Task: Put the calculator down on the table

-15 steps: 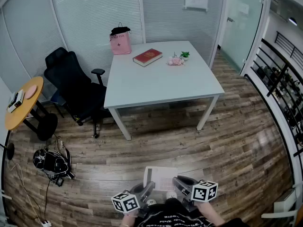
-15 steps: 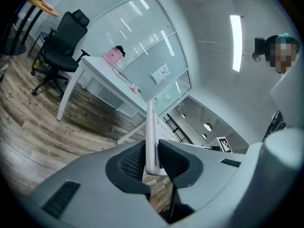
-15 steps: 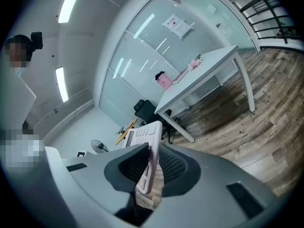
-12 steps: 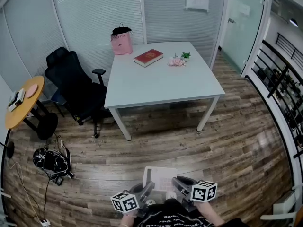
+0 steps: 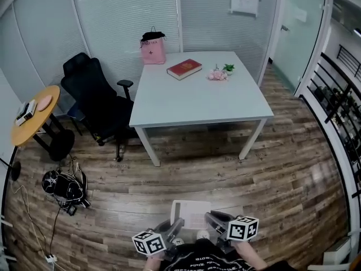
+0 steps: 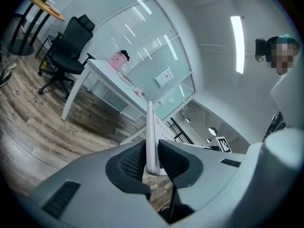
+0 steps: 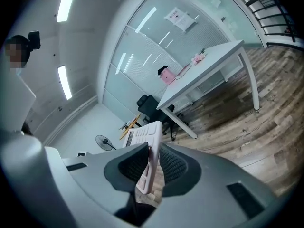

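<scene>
Calculator [image 5: 192, 213]: flat white plastic slab with rounded corners and rows of pale keys, held over the wood-plank floor [image 5: 271, 168], well short of the white rectangular table [image 5: 197, 97]. Left gripper [image 5: 176, 226] and right gripper [image 5: 212, 218]: ribbed black pads [image 6: 134, 161] clamped on its opposite edges.

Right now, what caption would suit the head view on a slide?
Left tool and right tool grip a calculator over the wood floor, table ahead.

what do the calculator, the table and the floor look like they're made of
calculator: probably plastic, matte and pale, with moulded rows of keys.
table: smooth, uniform pale top, likely laminate or painted board.
floor: wood-look planks with visible grain and a slight sheen; real wood or laminate, cannot tell.
</scene>
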The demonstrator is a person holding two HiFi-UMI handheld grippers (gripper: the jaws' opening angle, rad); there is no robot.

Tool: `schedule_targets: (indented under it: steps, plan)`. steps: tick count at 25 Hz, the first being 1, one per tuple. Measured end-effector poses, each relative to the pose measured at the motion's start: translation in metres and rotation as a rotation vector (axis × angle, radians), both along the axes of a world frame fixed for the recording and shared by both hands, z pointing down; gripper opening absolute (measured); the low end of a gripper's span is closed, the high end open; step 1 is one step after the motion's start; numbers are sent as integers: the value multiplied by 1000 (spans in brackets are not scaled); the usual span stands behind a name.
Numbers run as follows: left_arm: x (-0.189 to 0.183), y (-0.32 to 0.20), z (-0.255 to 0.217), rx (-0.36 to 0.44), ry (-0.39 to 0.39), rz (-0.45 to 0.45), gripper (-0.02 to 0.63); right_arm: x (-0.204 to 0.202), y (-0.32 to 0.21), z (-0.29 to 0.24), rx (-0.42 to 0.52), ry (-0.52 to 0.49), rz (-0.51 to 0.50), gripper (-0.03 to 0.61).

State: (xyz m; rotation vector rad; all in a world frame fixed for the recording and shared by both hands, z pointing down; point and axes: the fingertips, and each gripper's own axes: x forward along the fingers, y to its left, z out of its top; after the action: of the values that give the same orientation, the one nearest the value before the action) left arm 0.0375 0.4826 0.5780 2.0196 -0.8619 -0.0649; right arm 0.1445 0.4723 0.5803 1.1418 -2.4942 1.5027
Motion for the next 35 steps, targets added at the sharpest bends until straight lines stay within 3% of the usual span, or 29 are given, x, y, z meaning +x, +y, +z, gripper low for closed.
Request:
schedule_targets:
  steps: [10,22,35]
  plan:
    - [34,-12,4,23,-18,-13,94,33,-15,8,1,-20,-17,81]
    - [57,-33,16,-6,17,-68,94,56,-43,13,10,13,-51,81]
    - [18,-118,20,-23,15,-49,94,18,-125,19,-17,34,-45,81]
